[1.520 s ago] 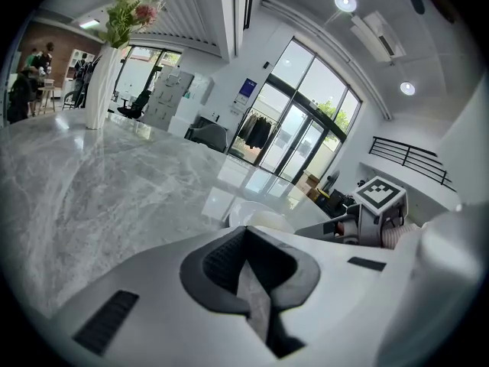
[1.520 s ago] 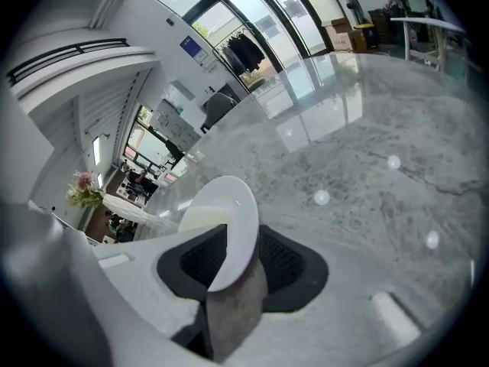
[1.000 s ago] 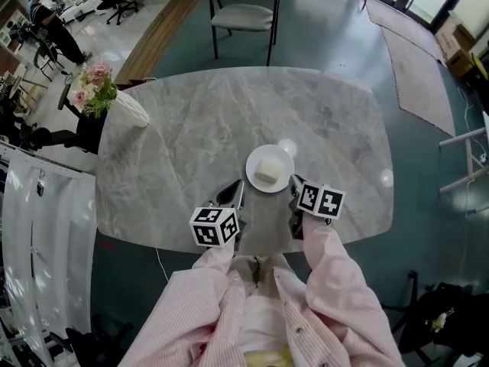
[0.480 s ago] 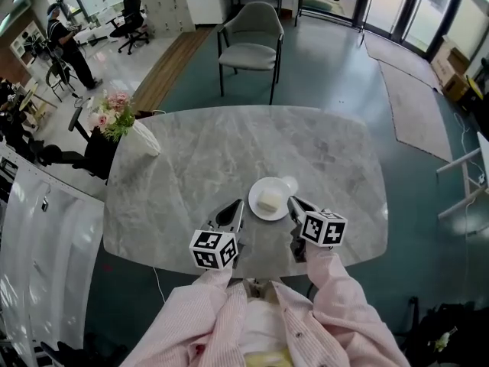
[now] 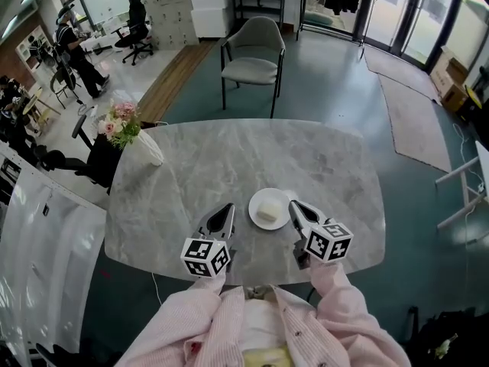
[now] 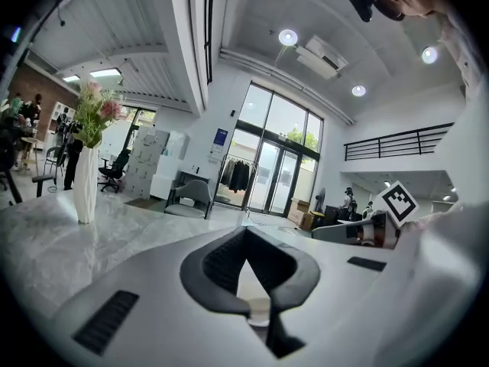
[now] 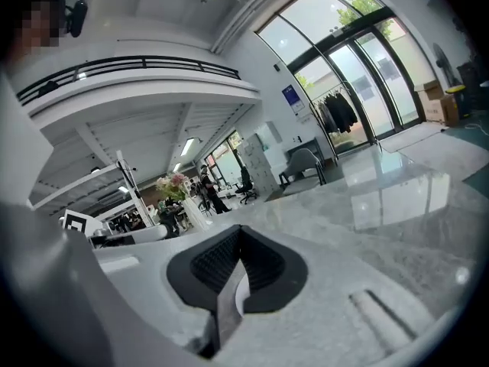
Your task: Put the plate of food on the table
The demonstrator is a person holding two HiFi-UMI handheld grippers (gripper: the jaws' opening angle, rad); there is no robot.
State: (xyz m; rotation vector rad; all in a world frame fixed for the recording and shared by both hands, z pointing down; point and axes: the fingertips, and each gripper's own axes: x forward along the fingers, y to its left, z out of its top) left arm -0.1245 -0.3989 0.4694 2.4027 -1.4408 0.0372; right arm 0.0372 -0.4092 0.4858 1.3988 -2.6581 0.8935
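Note:
A white plate (image 5: 280, 199) with a pale block of food (image 5: 267, 212) rests on the grey marble table (image 5: 191, 174), near its front edge. My left gripper (image 5: 227, 208) hovers just left of the plate, apart from it, jaws together with nothing in them. My right gripper (image 5: 293, 205) hovers at the plate's right rim, also shut and empty. In the left gripper view the left gripper (image 6: 244, 232) has its tips meeting, and the right gripper (image 7: 239, 232) looks the same in its own view. Both point across the tabletop.
A white vase of pink flowers (image 5: 141, 145) stands at the table's left edge, also seen as the vase (image 6: 85, 186). A grey chair (image 5: 252, 52) stands beyond the far side. White panels (image 5: 38, 243) lie left of the table. People stand far off at the upper left.
Both grippers have lifted off the table and drawn away from the plate's rim. The plate stays on the marble. The head view has pulled back and shows more of the room.

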